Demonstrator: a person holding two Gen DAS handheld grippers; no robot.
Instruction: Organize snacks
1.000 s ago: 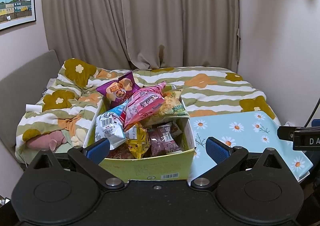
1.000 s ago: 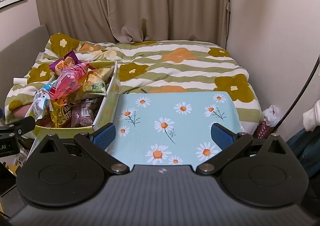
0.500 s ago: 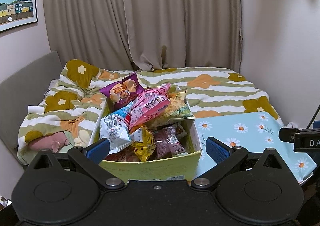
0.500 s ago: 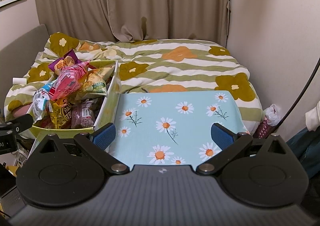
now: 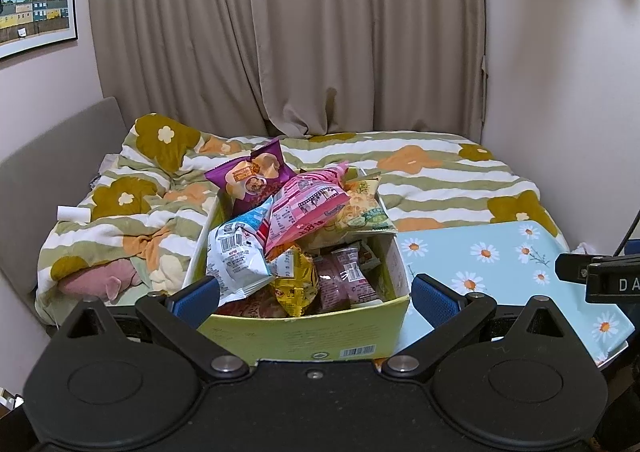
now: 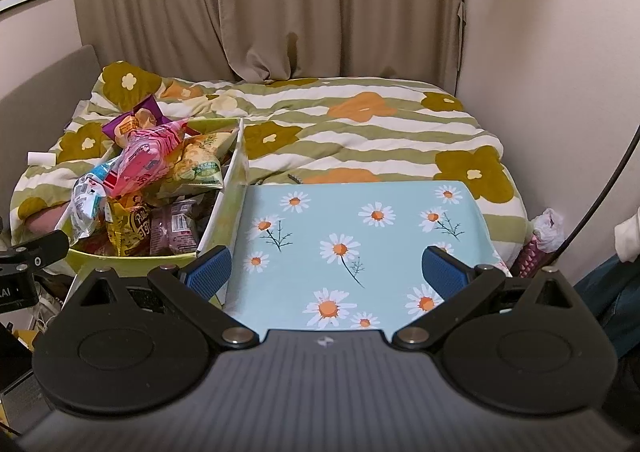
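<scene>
The bed [image 6: 360,132] is carrying a daisy-print board [image 6: 360,236] at its near edge, bare of packets. At the board's 9 o'clock the yellow box [image 5: 304,336] is sitting heaped with snack bags [image 5: 304,208]. That could suit a sort about to open or a finished gathering, so no move is called for. The left claw [image 5: 314,292] and right claw [image 6: 326,266] are both hanging released, holding nothing. The left view alone is showing the box's barcode, the right view the whole board.
</scene>
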